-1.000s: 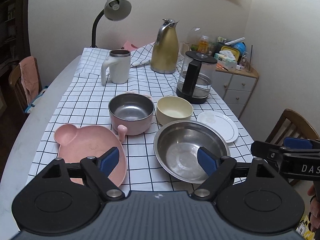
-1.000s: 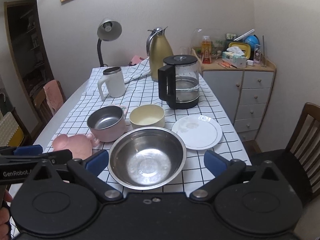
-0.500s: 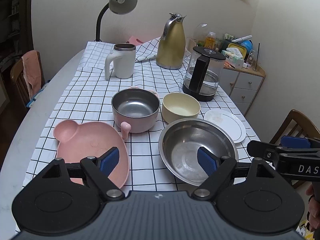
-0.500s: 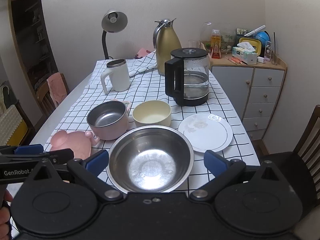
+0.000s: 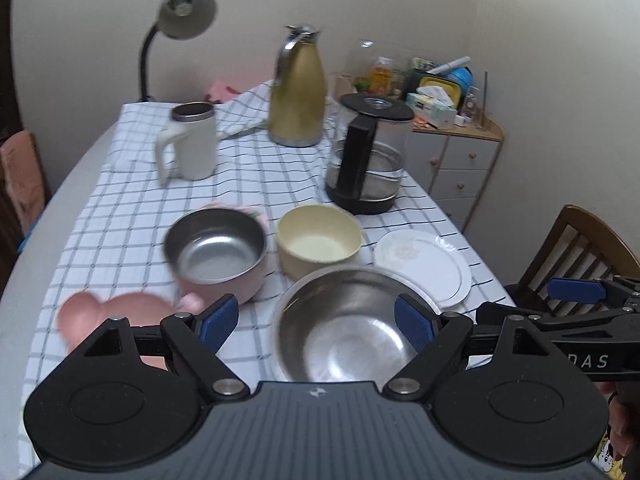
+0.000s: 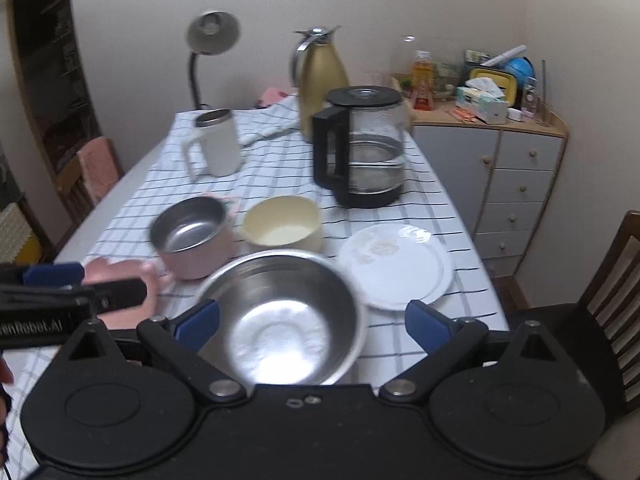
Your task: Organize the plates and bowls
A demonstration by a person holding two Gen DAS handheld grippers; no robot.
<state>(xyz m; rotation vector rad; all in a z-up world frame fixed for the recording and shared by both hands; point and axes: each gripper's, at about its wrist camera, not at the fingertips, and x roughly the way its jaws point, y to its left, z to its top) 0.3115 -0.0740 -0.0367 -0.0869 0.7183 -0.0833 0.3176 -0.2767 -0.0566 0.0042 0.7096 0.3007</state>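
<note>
- While both grippers hang over the near table edge, your left gripper (image 5: 316,322) has its jaws wide apart and empty, and your right gripper (image 6: 312,326) is also spread, with nothing between the pads
- I think the step is to reach for the first dish, so you should choose one rim and come down slowly
- The steel bowl (image 5: 352,328) is nearest, right under both grippers; its metal is smooth and shiny, so it may slip; take the thin rim squarely
- The pink pot (image 5: 218,254) and the cream bowl (image 5: 318,240) stand behind it, side by side
- The white plate (image 6: 396,264) lies flat to the right, hard to get under
- The pink plate (image 5: 108,314) is at the left, matte with round ears
</note>
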